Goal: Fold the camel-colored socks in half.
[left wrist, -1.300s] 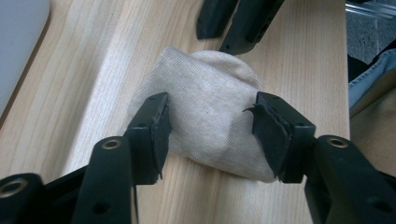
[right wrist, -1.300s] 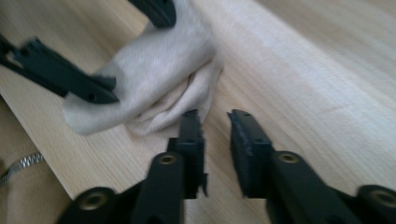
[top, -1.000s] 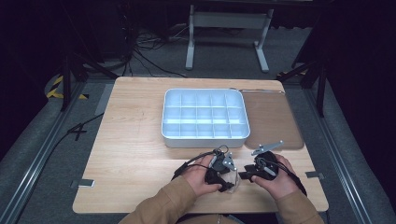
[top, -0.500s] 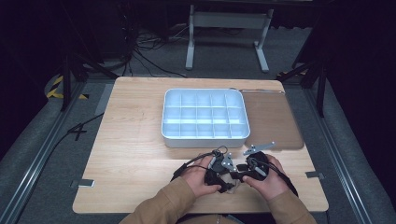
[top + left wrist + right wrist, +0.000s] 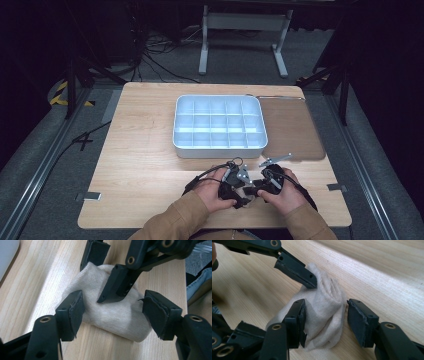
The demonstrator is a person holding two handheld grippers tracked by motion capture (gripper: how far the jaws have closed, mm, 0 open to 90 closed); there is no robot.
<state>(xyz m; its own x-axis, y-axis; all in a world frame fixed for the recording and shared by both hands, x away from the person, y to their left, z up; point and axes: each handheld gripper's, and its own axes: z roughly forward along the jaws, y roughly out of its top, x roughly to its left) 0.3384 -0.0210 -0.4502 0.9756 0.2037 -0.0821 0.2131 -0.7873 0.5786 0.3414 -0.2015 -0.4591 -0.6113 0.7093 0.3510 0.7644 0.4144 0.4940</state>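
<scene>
Pale wood worktop (image 5: 140, 150) stands over grey carpet, with one bunched cream cloth (image 5: 117, 315) lying at its near edge between the person's two hands. In the left gripper view the cloth's long axis runs from near right to far left. The left gripper (image 5: 112, 312) has its fingers (image 5: 73, 312) spread to either side of the cloth, released, one pad touching its edge. The right gripper (image 5: 325, 320) also straddles the bundle, its fingers (image 5: 298, 322) apart and not clamped, one against the fabric. Beyond them sits one white divided tray (image 5: 219, 125), its compartments empty as far as the high view shows. Just right of the tray lies one brown mat (image 5: 292, 130).
</scene>
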